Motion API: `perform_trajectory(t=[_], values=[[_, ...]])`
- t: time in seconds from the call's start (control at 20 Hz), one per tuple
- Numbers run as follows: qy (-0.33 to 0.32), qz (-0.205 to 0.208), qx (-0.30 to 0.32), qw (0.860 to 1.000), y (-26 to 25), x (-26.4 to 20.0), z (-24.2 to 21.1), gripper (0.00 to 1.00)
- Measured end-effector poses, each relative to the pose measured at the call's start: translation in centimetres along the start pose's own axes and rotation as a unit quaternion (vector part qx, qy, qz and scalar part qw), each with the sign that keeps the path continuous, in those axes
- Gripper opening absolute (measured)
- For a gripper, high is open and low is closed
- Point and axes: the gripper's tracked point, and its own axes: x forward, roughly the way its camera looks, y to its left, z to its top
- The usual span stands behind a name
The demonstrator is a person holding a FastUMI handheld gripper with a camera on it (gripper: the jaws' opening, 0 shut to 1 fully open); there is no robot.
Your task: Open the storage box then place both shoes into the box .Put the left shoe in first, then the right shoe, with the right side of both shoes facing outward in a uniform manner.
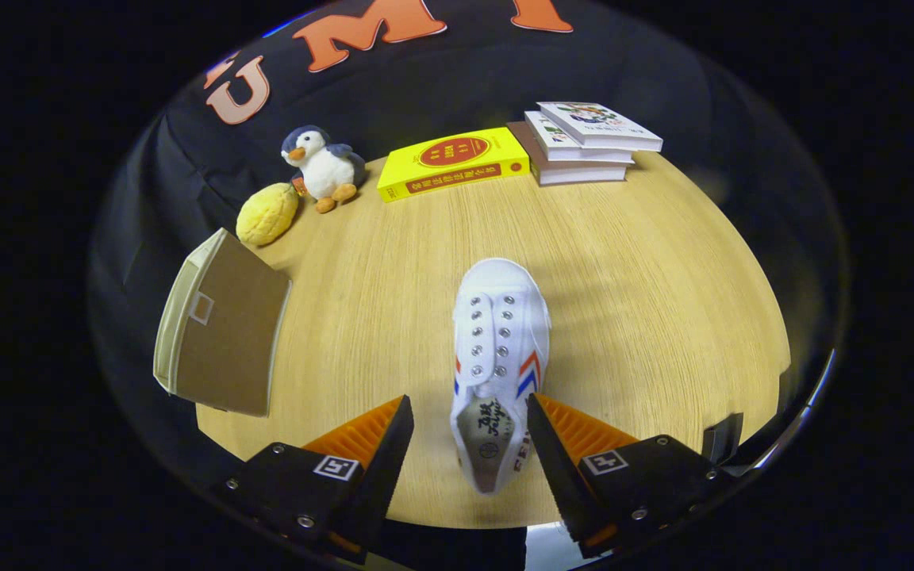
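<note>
— Leftmost, what is seen on the surface (624, 262)?

— Well off to the left of the gripper (469, 432), the storage box (223, 333) is seen at the surface's edge, with a tan panel turned toward the camera and a pale rim along its far side. Whether it is already opened cannot be told from this angle. Beyond it, a yellow plush fruit (266, 212) and a toy penguin (322, 166) are set near the back.

— And between the fingers?

— One white shoe (501, 349) with red and blue side stripes is laid on the wood. Its long axis is run almost straight ahead along the line of the fingers, toe pointed away, heel and opening nearest the camera. The heel end is placed in the gap, noticeably closer to the right finger than to the left; contact with that finger is suggested but cannot be confirmed.

— How are the jaws held?

— They are spread wide, and nothing is gripped. The gap is broader than the shoe's heel.

— What is the coming move judged to turn on?

— The offset. For a grasp across the heel, the gripper would probably have to be shifted a little rightward so the shoe is centred. The carry is then directed leftward, toward the box.

— Further right?

— A yellow book (453, 162) and a stack of books (584, 143) are kept at the back, well apart from the shoe.
</note>
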Motion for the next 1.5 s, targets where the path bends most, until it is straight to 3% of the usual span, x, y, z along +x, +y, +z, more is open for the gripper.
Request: perform_trajectory(t=[0.35,0.5,0.7,0.8,0.85,1.0,1.25,1.5], values=[[0.014,-0.047,-0.036,0.998,-4.2,4.1,-2.0,0.77],[-0.012,-0.028,0.015,0.999,-4.1,5.0,-0.7,0.71],[-0.017,0.008,0.038,0.999,-3.6,5.7,-1.1,0.61],[-0.018,0.028,0.046,0.998,-3.1,5.9,-1.2,0.51],[-0.018,0.028,0.056,0.998,-3.2,6.0,-1.2,0.40],[-0.020,0.038,0.060,0.997,-3.2,6.0,-1.1,0.35],[-0.013,0.045,0.107,0.993,-3.6,5.7,-0.7,0.08],[-0.020,0.069,0.133,0.989,-1.6,3.6,1.6,0.06]])
